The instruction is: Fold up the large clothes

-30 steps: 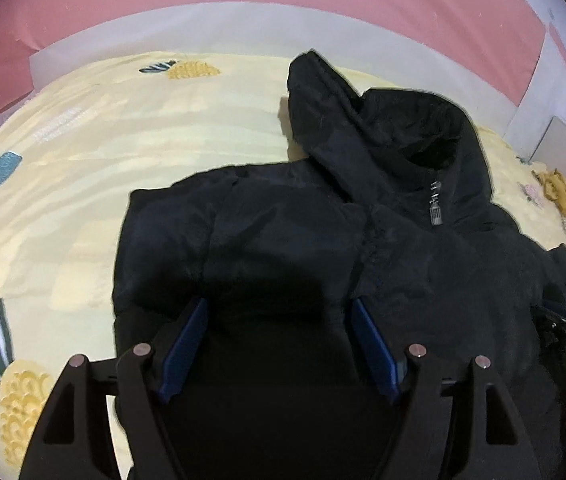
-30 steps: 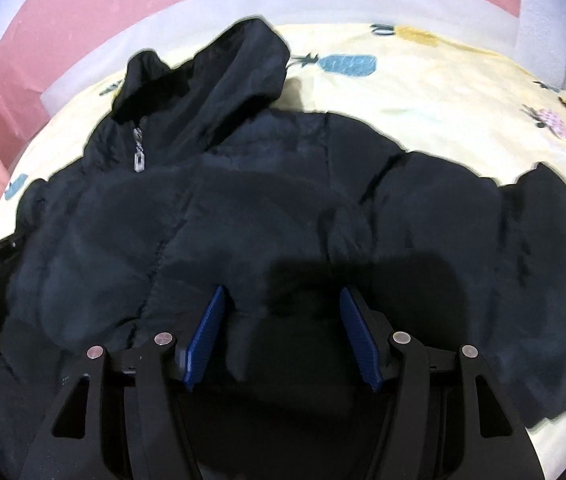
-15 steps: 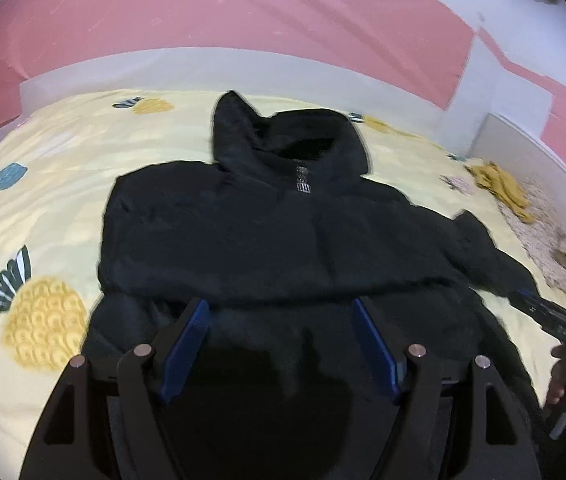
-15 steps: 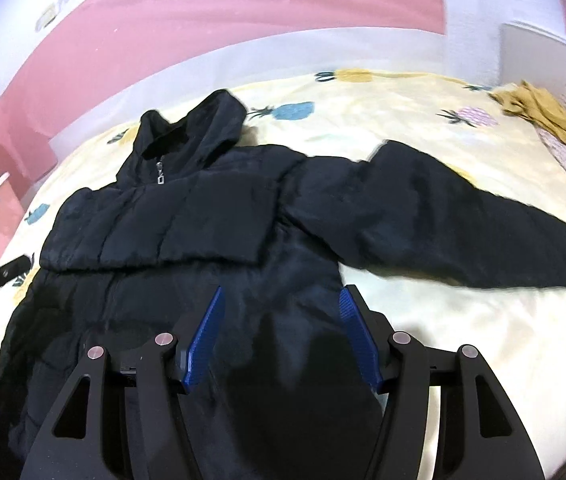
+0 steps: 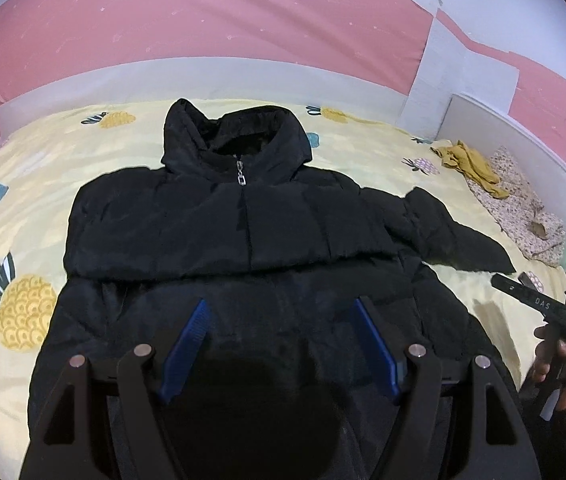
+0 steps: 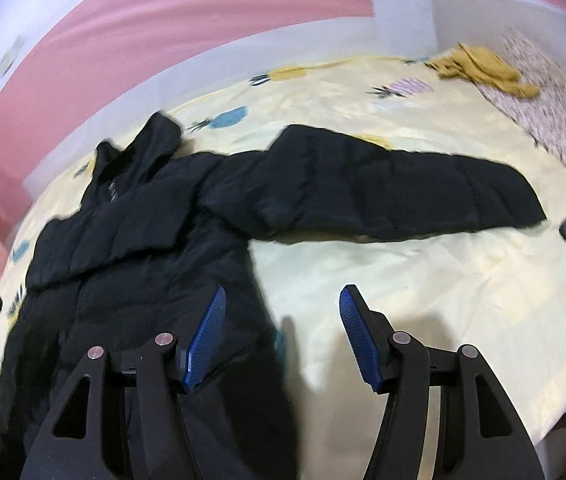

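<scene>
Right wrist: jacket (image 6: 131, 248) sleeve outstretched; bedsheet (image 6: 423, 280) beneath gaping right gripper (image 6: 281, 336).

One black hooded jacket (image 5: 239, 236) lies on the bed, with one hood (image 5: 235, 136) at its top, one silver zipper pull (image 5: 241, 178) below the collar, and one sleeve (image 6: 383, 196) stretched out sideways; the other sleeve cannot be made out. Two grippers show: the left gripper (image 5: 281, 312) and the right gripper (image 6: 281, 300), each with two blue pads, four pads in all. One yellow bedsheet (image 5: 23, 184) covers the mattress. One mustard-yellow cloth (image 5: 469, 162) sits at the far corner, beside one speckled blanket (image 5: 523, 216). On the sheet the left view shows three yellow pineapple prints and two blue ones, plus one pale pink one near the cloth
</scene>
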